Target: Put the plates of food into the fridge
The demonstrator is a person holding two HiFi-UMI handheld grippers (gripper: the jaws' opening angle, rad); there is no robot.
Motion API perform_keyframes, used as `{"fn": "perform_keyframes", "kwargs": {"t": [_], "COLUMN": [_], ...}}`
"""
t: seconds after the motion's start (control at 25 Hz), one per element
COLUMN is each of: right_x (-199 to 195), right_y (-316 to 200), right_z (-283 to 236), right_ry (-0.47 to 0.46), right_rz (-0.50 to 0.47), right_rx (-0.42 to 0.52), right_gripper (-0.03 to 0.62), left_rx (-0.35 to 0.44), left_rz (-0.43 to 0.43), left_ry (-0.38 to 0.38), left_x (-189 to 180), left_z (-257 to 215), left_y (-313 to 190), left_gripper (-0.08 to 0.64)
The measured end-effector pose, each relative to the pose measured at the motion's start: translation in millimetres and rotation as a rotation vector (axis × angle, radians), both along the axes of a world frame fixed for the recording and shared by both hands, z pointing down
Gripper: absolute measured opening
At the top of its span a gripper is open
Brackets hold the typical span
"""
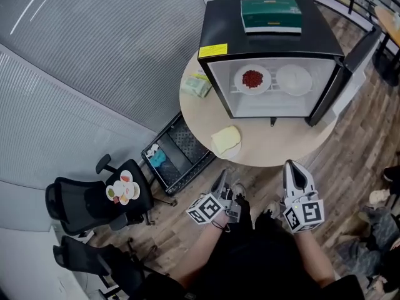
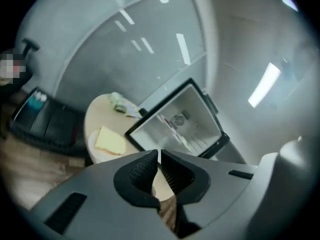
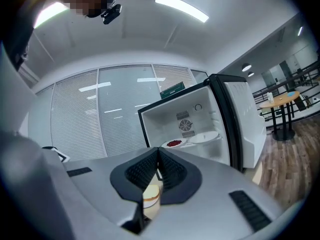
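With two plates (image 1: 252,79) in the open fridge (image 1: 220,24), the left gripper (image 1: 220,180) and right gripper (image 1: 292,169), jaws clenched empty, likely must open for the last plate (image 1: 226,141) on the worktop (image 1: 275,144).

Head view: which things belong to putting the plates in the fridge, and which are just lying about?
Job: open fridge; plate of red food and white plate on its shelf; plate of yellow food on the table; left gripper and right gripper, both shut and empty.
Lying about: green box on the fridge; packet beside it; black crate; office chair.
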State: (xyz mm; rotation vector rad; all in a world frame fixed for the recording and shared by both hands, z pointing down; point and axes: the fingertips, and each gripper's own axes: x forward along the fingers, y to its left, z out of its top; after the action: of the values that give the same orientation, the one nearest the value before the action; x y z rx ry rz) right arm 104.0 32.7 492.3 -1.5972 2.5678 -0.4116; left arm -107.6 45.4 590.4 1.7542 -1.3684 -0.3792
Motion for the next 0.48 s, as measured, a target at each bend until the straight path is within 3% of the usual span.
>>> {"fn": "perform_keyframes", "kwargs": {"t": [0.08, 0.12, 0.36, 0.48], "right_x": [-2, -2, 3, 5], "right_y": [1, 0, -21, -31], "right_z": [4, 5, 10, 12], "right_ry": [0.001, 0.005, 0.029, 0.036], "right_rz": [-0.008, -0.009, 0.042, 0.072], "right_rx": [-0.009, -0.007, 0.001, -0.019], "right_gripper": [0.008, 0.009, 0.009, 0.009], "left_rx": [-0.123, -0.166, -0.315, -0.351], "left_rz": [-0.075, -0.098, -0.19, -0.204], "left_ry": [0.16, 0.204, 0.387, 0.435], "left_x": [-23, -33, -80, -91], "left_z": [45, 67, 176, 212], "left_y": [-1, -5, -45, -58], "left_gripper": [0.008, 0.008, 0.084, 0.109]}}
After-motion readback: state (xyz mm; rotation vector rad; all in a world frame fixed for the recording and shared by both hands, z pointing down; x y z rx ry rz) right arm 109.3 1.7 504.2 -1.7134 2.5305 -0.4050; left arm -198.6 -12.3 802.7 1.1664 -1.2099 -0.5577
